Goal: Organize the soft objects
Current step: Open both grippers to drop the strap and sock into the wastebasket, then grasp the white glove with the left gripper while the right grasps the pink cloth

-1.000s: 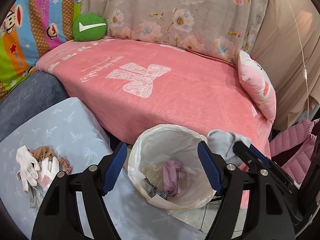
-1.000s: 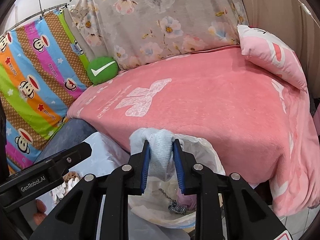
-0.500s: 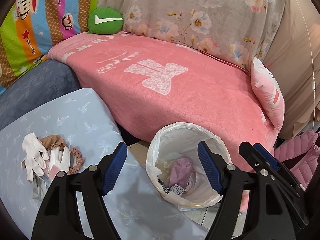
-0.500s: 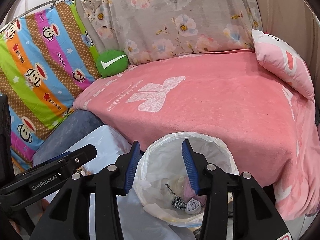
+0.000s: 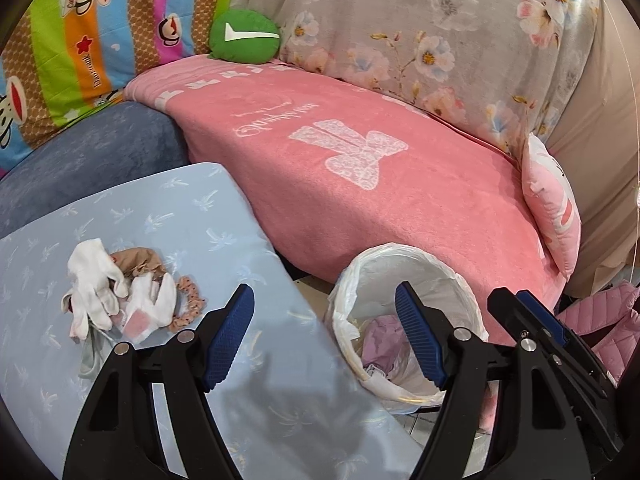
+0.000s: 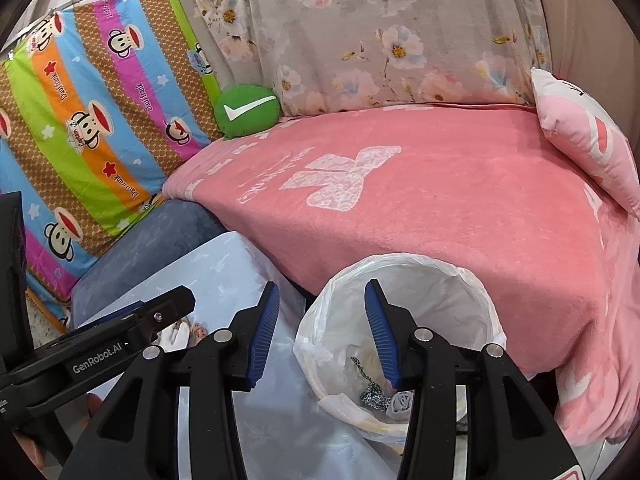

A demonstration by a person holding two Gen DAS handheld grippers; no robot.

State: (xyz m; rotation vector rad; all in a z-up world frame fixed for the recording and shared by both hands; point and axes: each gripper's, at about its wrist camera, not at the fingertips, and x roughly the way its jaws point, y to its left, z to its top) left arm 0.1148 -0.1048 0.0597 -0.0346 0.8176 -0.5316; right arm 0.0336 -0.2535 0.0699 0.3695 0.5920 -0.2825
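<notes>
A white-lined bin (image 5: 400, 249) (image 6: 404, 258) stands against the sofa's front. Inside lie a purple cloth (image 5: 384, 340), a rolled pale grey sock (image 6: 402, 400) and a dark patterned piece (image 6: 374, 392). My right gripper (image 6: 322, 286) is open and empty, over the bin's left rim. My left gripper (image 5: 323, 292) is open and empty, between the bin and a pile on the light-blue cushion (image 5: 192, 208). That pile holds white gloves (image 5: 92, 276), a beige cloth (image 5: 140, 260) and a spotted scrunchie (image 5: 188, 302). Each gripper shows at the edge of the other's view.
A pink blanket (image 5: 380, 208) covers the sofa seat, with a green round cushion (image 5: 244, 36) at the back left and a pink pillow (image 5: 554, 204) at the right end. A pink quilted jacket (image 5: 612, 320) lies to the bin's right. A striped cartoon sheet (image 6: 88, 112) hangs left.
My right gripper has opened and the pale grey sock it held now lies in the bin. Both grippers have shifted left, toward the light-blue cushion.
</notes>
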